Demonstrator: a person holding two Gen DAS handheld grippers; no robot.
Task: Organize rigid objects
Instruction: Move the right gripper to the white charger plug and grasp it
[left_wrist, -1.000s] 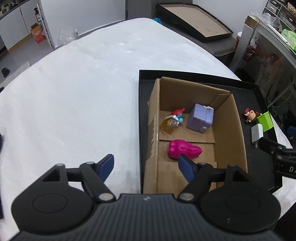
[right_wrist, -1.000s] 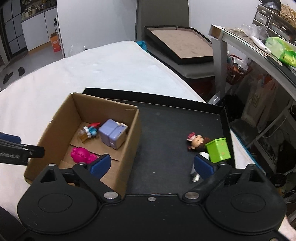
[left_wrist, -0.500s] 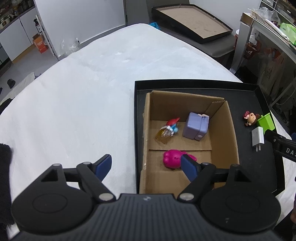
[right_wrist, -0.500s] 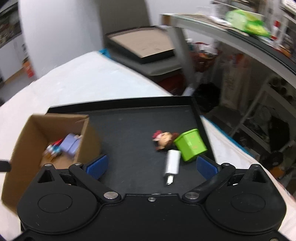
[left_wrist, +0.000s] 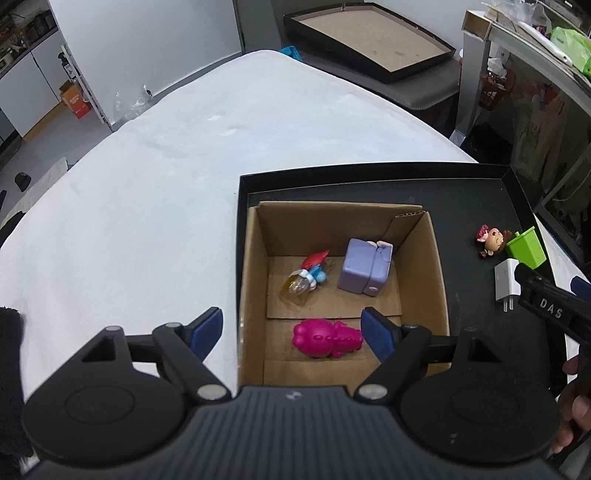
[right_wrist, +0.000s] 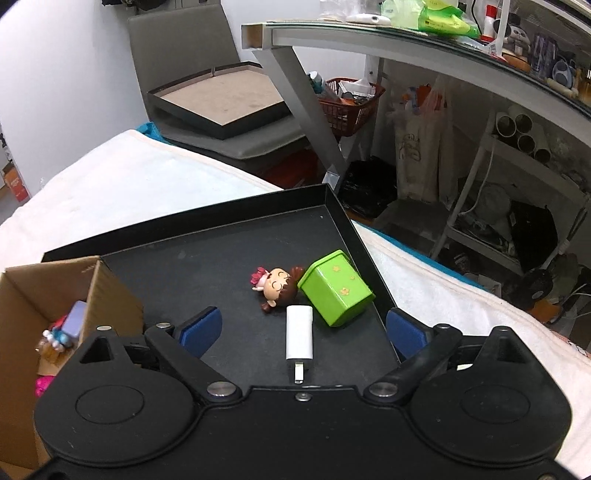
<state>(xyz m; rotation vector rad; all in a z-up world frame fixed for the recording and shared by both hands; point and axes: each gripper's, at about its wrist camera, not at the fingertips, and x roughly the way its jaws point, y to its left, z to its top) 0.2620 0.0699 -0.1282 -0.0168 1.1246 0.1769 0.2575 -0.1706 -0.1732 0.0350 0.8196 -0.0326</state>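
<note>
A black tray (left_wrist: 461, 192) holds a cardboard box (left_wrist: 436, 280) with a pink toy (left_wrist: 325, 339), a purple cube (left_wrist: 364, 269) and a small blue and red figure (left_wrist: 310, 273) inside. My left gripper (left_wrist: 291, 326) hovers open over the box's near left corner, holding nothing. On the tray (right_wrist: 221, 251) right of the box (right_wrist: 110, 295) lie a white charger (right_wrist: 299, 338), a doll figure (right_wrist: 275, 286) and a tipped green box (right_wrist: 334, 288). My right gripper (right_wrist: 303, 330) straddles the charger, jaws closing, pads clear of it.
The tray sits on a white-covered surface (left_wrist: 147, 221). A second black tray (right_wrist: 221, 99) rests on a grey chair behind. A glass desk (right_wrist: 406, 48) with clutter and a red basket (right_wrist: 347, 103) stands to the right. A hand (left_wrist: 572, 406) holds the right gripper.
My right gripper swung right, away from the cardboard box, and sank over the charger. My left gripper drew back, so the whole box shows.
</note>
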